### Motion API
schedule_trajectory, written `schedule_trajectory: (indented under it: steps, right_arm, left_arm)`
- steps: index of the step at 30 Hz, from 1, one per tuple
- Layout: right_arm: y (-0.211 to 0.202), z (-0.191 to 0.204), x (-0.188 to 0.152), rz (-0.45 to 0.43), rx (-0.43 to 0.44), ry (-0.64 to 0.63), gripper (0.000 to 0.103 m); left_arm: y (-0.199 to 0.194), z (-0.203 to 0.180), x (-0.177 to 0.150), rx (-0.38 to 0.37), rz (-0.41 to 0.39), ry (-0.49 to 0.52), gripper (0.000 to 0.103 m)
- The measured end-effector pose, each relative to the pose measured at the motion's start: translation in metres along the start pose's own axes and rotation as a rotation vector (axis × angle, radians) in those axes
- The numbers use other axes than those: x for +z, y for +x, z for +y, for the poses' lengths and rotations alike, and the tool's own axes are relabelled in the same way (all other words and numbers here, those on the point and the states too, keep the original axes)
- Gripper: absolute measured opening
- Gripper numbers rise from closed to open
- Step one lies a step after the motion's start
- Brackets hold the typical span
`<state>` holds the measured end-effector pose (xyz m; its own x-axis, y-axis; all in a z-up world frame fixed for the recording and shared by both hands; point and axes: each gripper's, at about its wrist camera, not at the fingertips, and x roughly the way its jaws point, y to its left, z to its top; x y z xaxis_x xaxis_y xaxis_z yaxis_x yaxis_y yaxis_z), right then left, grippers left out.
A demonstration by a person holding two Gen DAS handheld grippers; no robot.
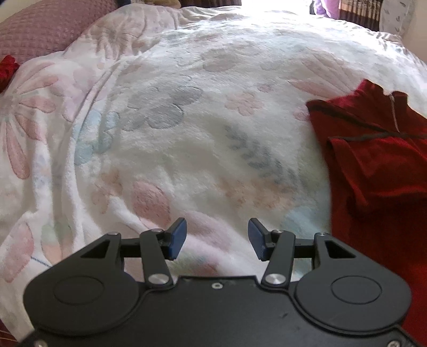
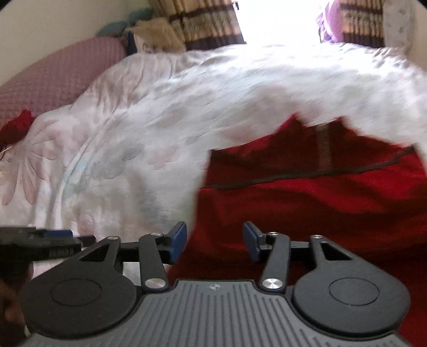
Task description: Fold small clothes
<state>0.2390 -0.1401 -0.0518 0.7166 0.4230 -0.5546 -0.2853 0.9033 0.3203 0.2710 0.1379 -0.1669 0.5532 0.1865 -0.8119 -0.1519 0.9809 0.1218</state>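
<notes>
Item one, the left gripper (image 1: pixel 216 239): its blue-padded fingers (image 1: pixel 176 237) are standing wide apart with nothing between them, hovering over the floral blanket (image 1: pixel 165 120) covering the bed. Item two, the right gripper (image 2: pixel 214 240): its jaws are likewise gaping wide and empty, its left finger sitting over the blanket's edge and its right finger (image 2: pixel 252 240) over red cloth. Item three, the red garment (image 1: pixel 379 165): it is lying spread on the blanket at about three o'clock in the left wrist view, well to the right of the left gripper, showing dark-trimmed seams and a short zipper (image 1: pixel 394 112) near its far end; in the right wrist view the same garment (image 2: pixel 320 192) is filling the field from the centre to four o'clock, directly beneath and ahead of the right gripper, though that view is blurring. Item four, a pink quilted pillow (image 1: pixel 45 29) is resting at ten o'clock beyond the blanket. Item five, a small red fabric piece (image 1: pixel 6 69) is lying at nine o'clock by the pillow. Item six, striped curtains (image 2: pixel 208 24) are hanging at twelve o'clock beside a bright window.
</notes>
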Motion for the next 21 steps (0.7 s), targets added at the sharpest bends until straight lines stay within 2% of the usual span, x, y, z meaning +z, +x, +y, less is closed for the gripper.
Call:
schedule_trajectory:
  steps: [3,6,11,16,18,20,21]
  right_arm:
    - [-0.045,-0.045,-0.020,-0.009,-0.122,0.007,0.064]
    - [-0.078,-0.093,-0.048,0.014,-0.203,0.069,0.066]
    - [-0.113,-0.154,-0.098,0.101,-0.303,0.163,0.066]
    - [-0.146,-0.178,-0.135,0.124,-0.279,0.250,0.066]
    - [-0.155,-0.175,-0.145,0.117,-0.259,0.235,0.065]
    - [-0.153,-0.169,-0.150,0.134,-0.217,0.217,0.053]
    - [-0.147,-0.167,-0.152,0.170,-0.207,0.200,0.053]
  left_arm:
    - [-0.005,-0.015,-0.008,-0.039,0.022,0.012,0.052]
    - [-0.020,-0.036,-0.020,-0.075,0.028,0.047,0.052]
    - [-0.054,-0.068,-0.071,-0.145,0.080,0.080,0.053]
    - [-0.075,-0.090,-0.125,-0.179,0.148,0.093,0.053]
    - [-0.068,-0.103,-0.138,-0.159,0.186,0.146,0.055]
    - [-0.050,-0.110,-0.148,-0.116,0.222,0.183,0.064]
    - [-0.045,-0.106,-0.150,-0.119,0.232,0.159,0.066]
